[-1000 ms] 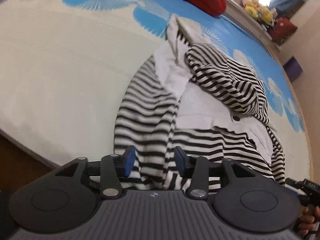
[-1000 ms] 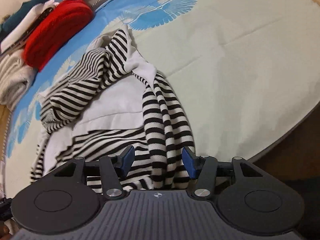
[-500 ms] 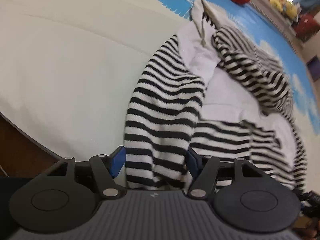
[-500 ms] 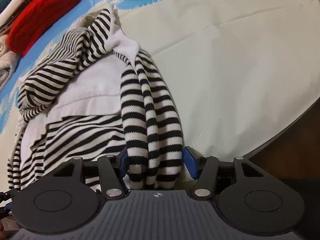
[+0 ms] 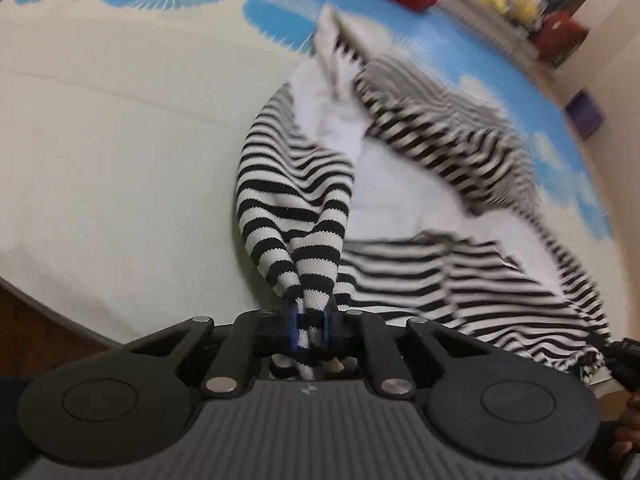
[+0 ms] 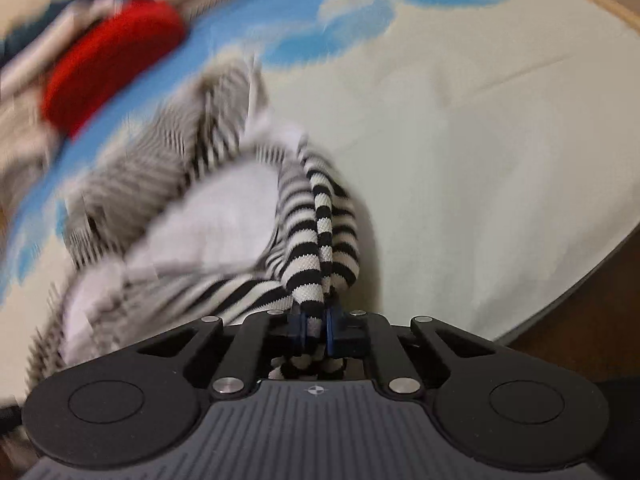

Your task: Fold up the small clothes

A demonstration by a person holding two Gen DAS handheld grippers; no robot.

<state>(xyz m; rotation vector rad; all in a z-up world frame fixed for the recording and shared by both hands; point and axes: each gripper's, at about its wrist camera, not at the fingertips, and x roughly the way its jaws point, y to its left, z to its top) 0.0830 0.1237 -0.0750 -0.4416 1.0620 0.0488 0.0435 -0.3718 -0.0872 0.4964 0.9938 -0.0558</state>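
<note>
Motion blur smears the far striped knit garment ahead on the bed; left gripper and right gripper each pinch a bunched ribbed sleeve end.

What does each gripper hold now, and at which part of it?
Both hold the striped garment. The left gripper is shut on a bunched striped end, perhaps a sleeve; the right gripper pinches a similar striped end.

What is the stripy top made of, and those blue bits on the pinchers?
The striped top looks like soft knitted fabric, maybe cotton: tiny knit loops show in the stripes, and it bunches limply. The blue pads on the left gripper look like matte rubber or plastic; too small to be sure.
</note>
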